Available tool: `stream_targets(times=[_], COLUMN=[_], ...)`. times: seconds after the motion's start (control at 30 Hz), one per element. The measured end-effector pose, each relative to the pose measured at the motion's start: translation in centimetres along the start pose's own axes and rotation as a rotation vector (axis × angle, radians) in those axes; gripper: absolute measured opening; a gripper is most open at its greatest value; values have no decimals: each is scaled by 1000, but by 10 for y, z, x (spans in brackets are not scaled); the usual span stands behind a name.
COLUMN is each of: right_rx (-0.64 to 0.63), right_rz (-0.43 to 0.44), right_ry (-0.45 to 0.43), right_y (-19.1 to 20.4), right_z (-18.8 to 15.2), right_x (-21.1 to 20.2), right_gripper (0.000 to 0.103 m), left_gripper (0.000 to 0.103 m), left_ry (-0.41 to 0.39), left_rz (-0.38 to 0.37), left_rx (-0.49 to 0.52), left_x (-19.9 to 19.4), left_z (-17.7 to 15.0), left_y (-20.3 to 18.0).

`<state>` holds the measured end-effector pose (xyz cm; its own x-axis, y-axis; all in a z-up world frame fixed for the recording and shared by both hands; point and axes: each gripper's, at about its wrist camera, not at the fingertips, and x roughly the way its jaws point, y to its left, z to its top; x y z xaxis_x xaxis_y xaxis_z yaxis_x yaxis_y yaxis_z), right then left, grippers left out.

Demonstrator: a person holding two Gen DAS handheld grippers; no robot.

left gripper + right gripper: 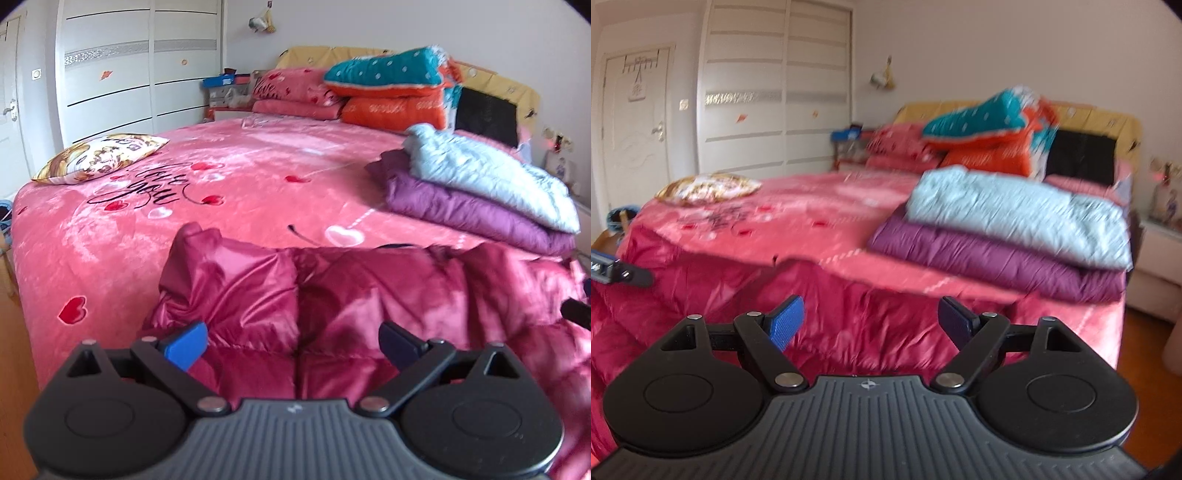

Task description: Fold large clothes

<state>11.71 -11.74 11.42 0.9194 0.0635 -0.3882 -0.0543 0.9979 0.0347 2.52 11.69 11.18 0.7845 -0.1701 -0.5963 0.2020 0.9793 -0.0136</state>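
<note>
**Both grippers wide, red jacket on the near edge of the bed**

Your left gripper (pixel 293 341) has its jaws spread wide apart, nothing clamped btwn them. The blue pads (pixel 186 345) hang just over the shiny red puffer jacket (pixel 332 295); can't tell if they touch the fabric. The jacket lies across the near side of the bed (pixel 240 155), on the pink blanket w/ hearts and script lettering. Its quilted panels are rumpled, w/ a seam running down the middle below the left gripper.

Your right gripper (pixel 873 323) is also spread, jaws well apart, nothing pinched. It sits over the right part of the same jacket. The right wrist view is blurred. At the left edge of that view you can see part of the left gripper over the jacket.

Further back on the right side of the bed there's a folded stack: a light blue jacket (pixel 480 173) lying on top of a purple jacket (pixel 461 210), both apart from the red one. At the headboard (pixel 491 79) end are pink pillows (pixel 295 92) and an orange-and-teal quilt (pixel 391 88) piled up. A patterned cushion (pixel 99 157) rests at the far left corner of the bed. A white wardrobe (pixel 140 70) stands behind, w/ a door (pixel 635 125) beside it.
</note>
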Motion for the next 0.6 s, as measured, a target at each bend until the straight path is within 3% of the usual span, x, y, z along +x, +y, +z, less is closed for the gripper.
stream_targets(times=[0.27,0.6], right_rx=[-82,-43], right_rz=[31,-8], right_ry=[123,163], right_y=[17,2], right_z=[-13,-15], right_x=[41,79], right_gripper=[100,103], left_gripper=[102,103], left_ry=[1,-23], left_rz=[59,139], left_rx=[-16,-93], left_x=[37,77], left_z=[5,11], left_y=[3,15])
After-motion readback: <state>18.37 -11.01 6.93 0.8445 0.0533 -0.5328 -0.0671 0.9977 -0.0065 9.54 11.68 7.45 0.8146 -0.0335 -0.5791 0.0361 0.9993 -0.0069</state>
